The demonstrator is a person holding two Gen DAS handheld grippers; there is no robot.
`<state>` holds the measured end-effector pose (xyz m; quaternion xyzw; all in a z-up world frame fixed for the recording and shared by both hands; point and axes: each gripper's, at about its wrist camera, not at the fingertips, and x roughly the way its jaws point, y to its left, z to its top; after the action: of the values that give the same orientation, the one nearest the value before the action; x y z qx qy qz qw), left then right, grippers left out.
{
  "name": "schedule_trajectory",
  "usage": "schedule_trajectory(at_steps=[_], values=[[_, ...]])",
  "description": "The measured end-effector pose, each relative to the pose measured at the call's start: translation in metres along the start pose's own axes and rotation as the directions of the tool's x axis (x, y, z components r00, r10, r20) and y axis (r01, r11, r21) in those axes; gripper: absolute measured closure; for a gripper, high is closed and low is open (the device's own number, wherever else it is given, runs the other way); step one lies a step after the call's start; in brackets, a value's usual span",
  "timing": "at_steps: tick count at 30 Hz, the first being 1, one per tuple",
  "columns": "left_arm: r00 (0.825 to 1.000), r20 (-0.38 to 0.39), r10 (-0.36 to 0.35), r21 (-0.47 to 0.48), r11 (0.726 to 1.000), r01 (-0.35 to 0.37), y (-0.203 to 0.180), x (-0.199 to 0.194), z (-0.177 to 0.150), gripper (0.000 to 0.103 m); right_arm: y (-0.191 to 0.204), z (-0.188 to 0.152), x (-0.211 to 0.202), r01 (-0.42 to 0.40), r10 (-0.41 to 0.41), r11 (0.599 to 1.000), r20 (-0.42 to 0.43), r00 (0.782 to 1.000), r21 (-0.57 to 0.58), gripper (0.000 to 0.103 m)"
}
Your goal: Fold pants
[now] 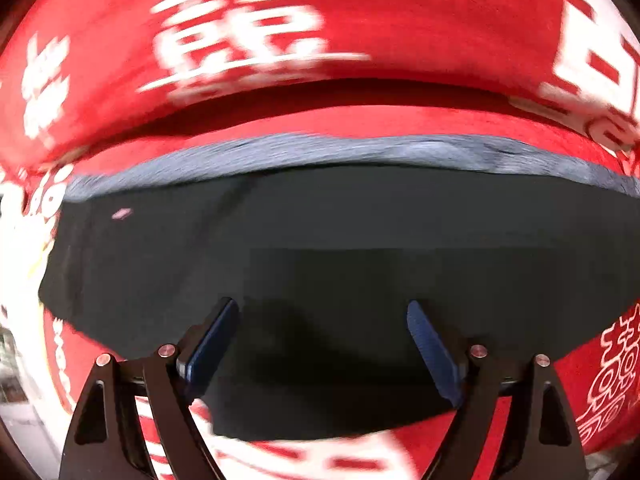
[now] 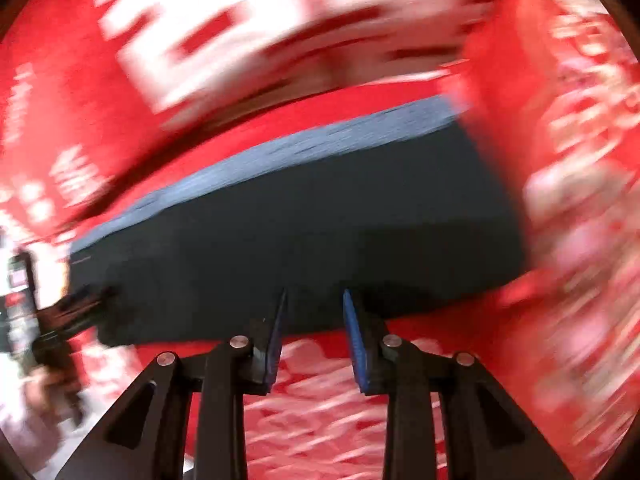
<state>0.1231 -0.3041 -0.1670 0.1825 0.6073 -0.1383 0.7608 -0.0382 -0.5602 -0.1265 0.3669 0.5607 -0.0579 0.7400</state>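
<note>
The dark pants lie folded flat on a red cloth with white characters, with a grey-blue waistband strip along their far edge. My left gripper is open and empty, fingers spread just over the near part of the pants. In the right wrist view the pants lie as a dark slab with the blue-grey strip on the far side. My right gripper is open and empty at the pants' near edge. Both views are motion-blurred.
The red patterned cloth covers the surface all around the pants. The left gripper and the person's hand show at the left edge of the right wrist view, beside the pants' left end.
</note>
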Motion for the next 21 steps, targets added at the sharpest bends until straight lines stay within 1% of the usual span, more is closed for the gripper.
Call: schedule_trajectory(at_steps=[1, 2, 3, 4, 5, 7, 9, 10, 12, 13, 14, 15, 16, 18, 19, 20, 21], values=[[1.000, -0.002, 0.013, -0.029, 1.000, -0.013, 0.022, -0.002, -0.001, 0.016, 0.021, -0.012, 0.009, -0.078, 0.078, 0.997, -0.026, 0.997, -0.003, 0.071], [1.000, -0.002, 0.026, -0.047, 0.999, -0.026, 0.038, -0.003, -0.002, 0.016, 0.045, -0.025, 0.022, -0.162, 0.162, 0.987, -0.059, 0.985, 0.002, 0.070], [0.999, 0.000, 0.040, -0.062, 0.997, -0.040, 0.054, -0.004, -0.001, 0.016, 0.066, -0.030, 0.040, -0.229, 0.229, 0.973, -0.090, 0.969, 0.012, 0.070], [0.998, 0.003, 0.058, -0.072, 0.996, -0.057, 0.071, -0.003, 0.000, 0.016, 0.088, -0.042, 0.055, -0.284, 0.285, 0.959, -0.118, 0.951, 0.025, 0.070], [0.997, 0.005, 0.079, -0.077, 0.994, -0.078, 0.090, 0.000, 0.003, 0.016, 0.115, -0.058, 0.075, -0.328, 0.329, 0.944, -0.150, 0.932, 0.036, 0.070], [0.994, 0.000, 0.113, -0.080, 0.990, -0.113, 0.121, 0.009, 0.008, 0.016, 0.149, -0.076, 0.103, -0.379, 0.382, 0.924, -0.168, 0.909, 0.050, 0.070], [0.990, 0.003, 0.143, -0.074, 0.987, -0.143, 0.144, 0.021, 0.012, 0.016, 0.165, -0.077, 0.121, -0.414, 0.423, 0.906, -0.157, 0.892, 0.086, 0.070], [0.987, 0.008, 0.160, -0.067, 0.985, -0.159, 0.156, 0.027, 0.016, 0.016, 0.175, -0.087, 0.132, -0.430, 0.444, 0.895, -0.150, 0.884, 0.114, 0.070], [0.982, 0.010, 0.188, -0.061, 0.981, -0.187, 0.174, 0.040, 0.016, 0.016, 0.179, -0.087, 0.147, -0.420, 0.439, 0.896, -0.152, 0.886, 0.143, 0.070], [0.982, 0.004, 0.189, -0.066, 0.980, -0.188, 0.184, 0.047, 0.018, 0.016, 0.182, -0.095, 0.152, -0.410, 0.430, 0.900, -0.148, 0.890, 0.151, 0.070], [0.983, 0.001, 0.182, -0.073, 0.981, -0.181, 0.194, 0.048, 0.010, 0.016, 0.183, -0.090, 0.154, -0.403, 0.423, 0.903, -0.143, 0.895, 0.151, 0.070], [0.987, 0.003, 0.158, -0.079, 0.984, -0.157, 0.206, 0.058, 0.014, 0.016, 0.183, -0.095, 0.152, -0.404, 0.422, 0.903, -0.127, 0.897, 0.146, 0.070], [0.991, 0.010, 0.135, -0.080, 0.988, -0.134, 0.209, 0.061, 0.014, 0.012, 0.181, -0.100, 0.149, -0.403, 0.419, 0.904, -0.110, 0.901, 0.146, 0.070], [0.991, 0.031, 0.129, -0.075, 0.989, -0.126, 0.216, 0.066, 0.012, 0.008, 0.181, -0.097, 0.156, -0.390, 0.409, 0.905, -0.102, 0.907, 0.168, 0.070], [0.993, 0.034, 0.113, -0.079, 0.991, -0.110, 0.221, 0.068, 0.013, 0.008, 0.176, -0.100, 0.154, -0.388, 0.414, 0.899, -0.106, 0.904, 0.204, 0.070], [0.995, 0.032, 0.099, -0.087, 0.992, -0.096, 0.222, 0.067, 0.012, 0.008, 0.168, -0.104, 0.150, -0.393, 0.431, 0.882, -0.107, 0.896, 0.261, 0.070], [0.996, 0.027, 0.089, -0.090, 0.992, -0.086, 0.222, 0.065, 0.011, 0.008, 0.164, -0.095, 0.150, -0.406, 0.447, 0.867, -0.090, 0.890, 0.291, 0.070]])
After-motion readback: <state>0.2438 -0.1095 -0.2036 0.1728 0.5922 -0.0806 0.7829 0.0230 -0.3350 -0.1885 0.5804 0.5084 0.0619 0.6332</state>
